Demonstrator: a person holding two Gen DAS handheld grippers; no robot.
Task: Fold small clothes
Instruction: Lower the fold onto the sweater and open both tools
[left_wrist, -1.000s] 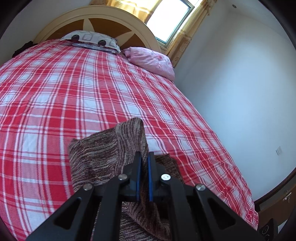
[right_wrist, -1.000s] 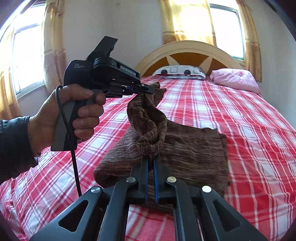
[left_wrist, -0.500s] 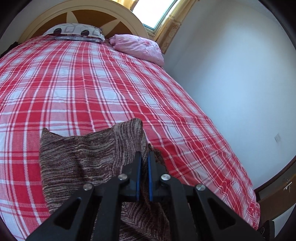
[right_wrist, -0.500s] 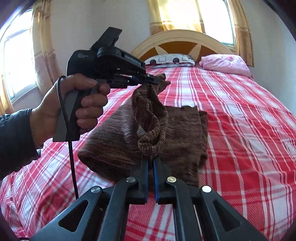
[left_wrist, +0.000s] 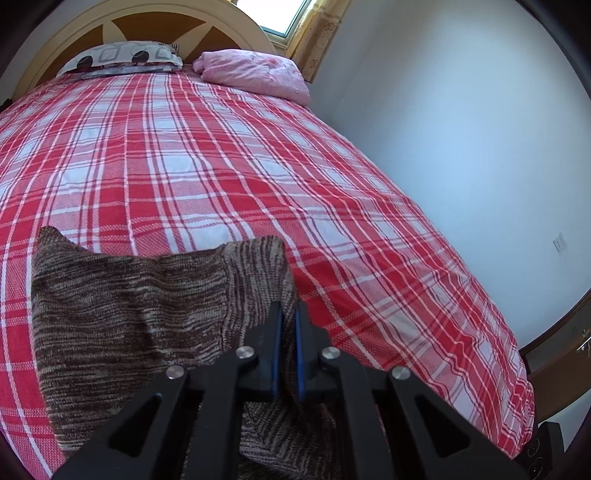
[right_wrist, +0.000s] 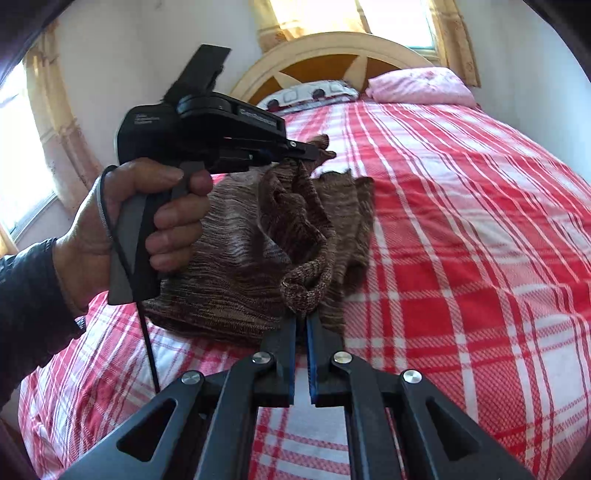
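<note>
Near the foot end of the bed (left_wrist: 207, 155), on its red plaid cover, I had the brown knit sweater (left_wrist: 122, 306) half lifted and half lying. My left gripper (left_wrist: 287, 314) was clenched on one raised edge of the knit, its blue pads pressed together with fabric caught between them. My right gripper (right_wrist: 301, 321) was clamped the same way on a ribbed cuff or hem; I could not tell which. From the right wrist view I saw my left hand (right_wrist: 147, 225) around the other tool's grip, with the pinched cloth hanging twisted between the two tools.

Compared with a second before, both tools had travelled across the bed and sunk a little, carrying the held edge over the part that lay flat. The left wrist view showed far more of the sweater spread out to the left of the jaws than it had earlier, and the patterned pillow (left_wrist: 122, 57) and pink pillow (left_wrist: 255, 72) at the headboard (right_wrist: 325, 51) had slid upward in the picture. I judged this to be the fold in progress: the lifted layer was being drawn over the lower one but had not been laid down, since the cloth sagged and bunched between the grips. Neither grip had loosened over that second
</note>
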